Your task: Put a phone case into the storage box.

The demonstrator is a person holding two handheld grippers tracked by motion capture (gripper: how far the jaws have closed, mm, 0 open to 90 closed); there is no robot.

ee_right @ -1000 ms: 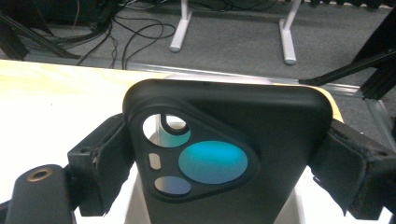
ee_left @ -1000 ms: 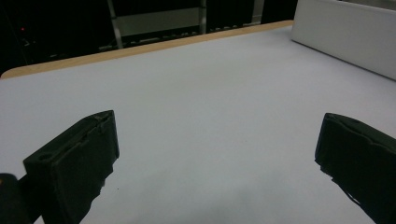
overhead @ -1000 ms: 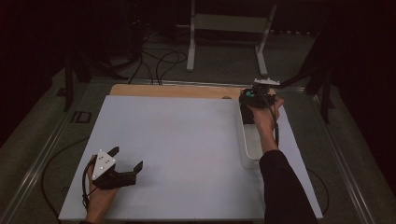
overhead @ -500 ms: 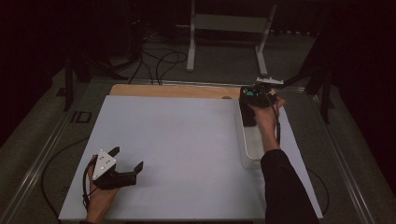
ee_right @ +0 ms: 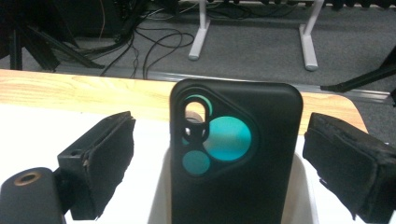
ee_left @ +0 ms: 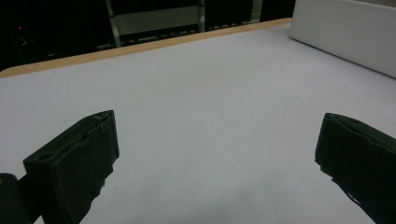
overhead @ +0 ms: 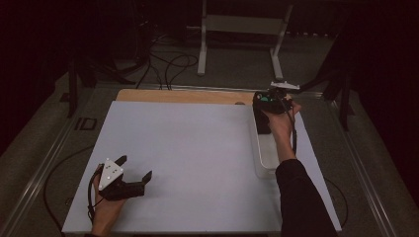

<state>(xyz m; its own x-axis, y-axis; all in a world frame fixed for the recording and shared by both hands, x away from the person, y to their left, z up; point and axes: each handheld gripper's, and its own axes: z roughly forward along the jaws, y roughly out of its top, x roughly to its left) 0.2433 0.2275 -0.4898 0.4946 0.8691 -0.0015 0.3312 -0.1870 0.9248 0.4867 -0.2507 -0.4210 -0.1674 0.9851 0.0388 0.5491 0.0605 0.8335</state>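
Note:
A black phone case (ee_right: pixel 243 186) with a cut-out showing teal circles stands upright in the far end of a long white tray (ee_right: pixel 303 196). My right gripper (ee_right: pixel 219 126) is open around it, one jaw on each side with a gap to the case. From above, that gripper (overhead: pixel 269 98) sits at the tray's (overhead: pixel 264 158) far end, over the dark case (overhead: pixel 262 121). My left gripper (overhead: pixel 134 167) rests open near the front left of the white tabletop; its jaws (ee_left: pixel 215 140) hold nothing.
The white tabletop (overhead: pixel 197 148) has a wooden strip (overhead: pixel 183 96) along its far edge. The tray's side wall (ee_left: pixel 345 37) lies far off to the right of my left gripper. Cables and stand legs (overhead: pixel 237 44) cover the floor beyond the table.

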